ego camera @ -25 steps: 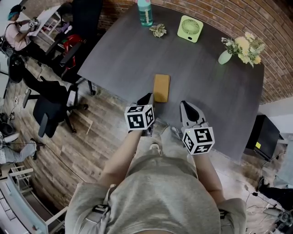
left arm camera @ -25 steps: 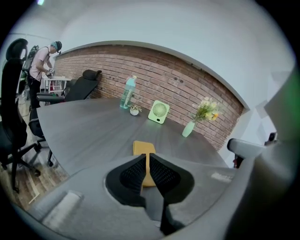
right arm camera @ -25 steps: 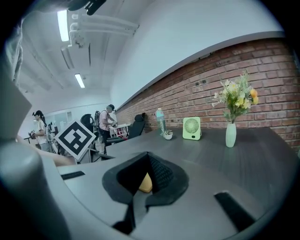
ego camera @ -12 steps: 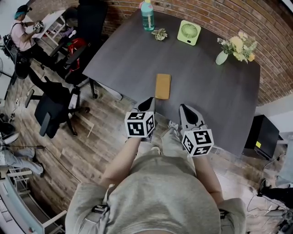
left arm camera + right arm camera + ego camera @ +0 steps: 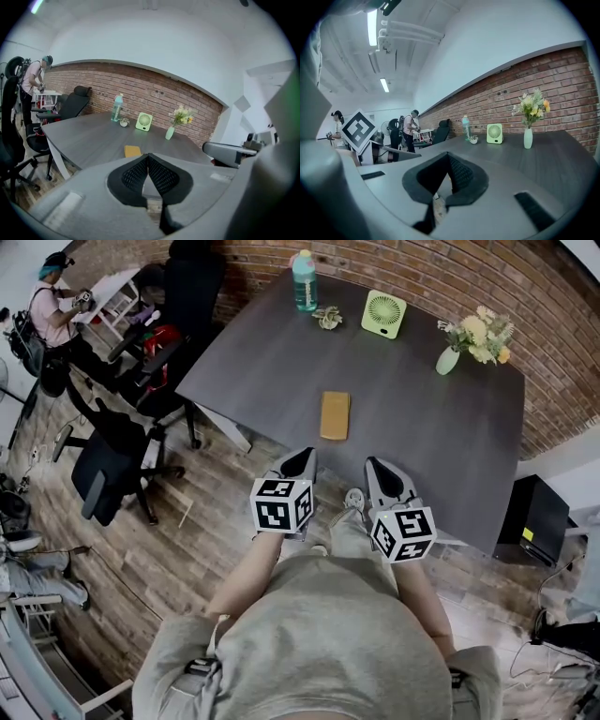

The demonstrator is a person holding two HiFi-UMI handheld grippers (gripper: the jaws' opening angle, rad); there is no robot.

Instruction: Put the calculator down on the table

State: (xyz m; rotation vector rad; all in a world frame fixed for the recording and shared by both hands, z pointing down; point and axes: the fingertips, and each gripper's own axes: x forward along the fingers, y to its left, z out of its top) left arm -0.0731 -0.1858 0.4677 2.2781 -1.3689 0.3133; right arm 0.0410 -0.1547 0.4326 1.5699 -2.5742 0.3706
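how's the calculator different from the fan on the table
The calculator is orange-yellow, the fan pale green. The calculator lies flat near the front edge of the table; the fan stands upright by the brick wall. The calculator is a long rectangle; the fan is squarish with a round grille. Both rest on the dark tabletop.

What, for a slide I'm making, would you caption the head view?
Calculator lies flat on the table; left claw and right claw, both shut and empty, held near its edge.

The table looks matt, dark wood-grain; the brick wall rough; the floor wooden planks.
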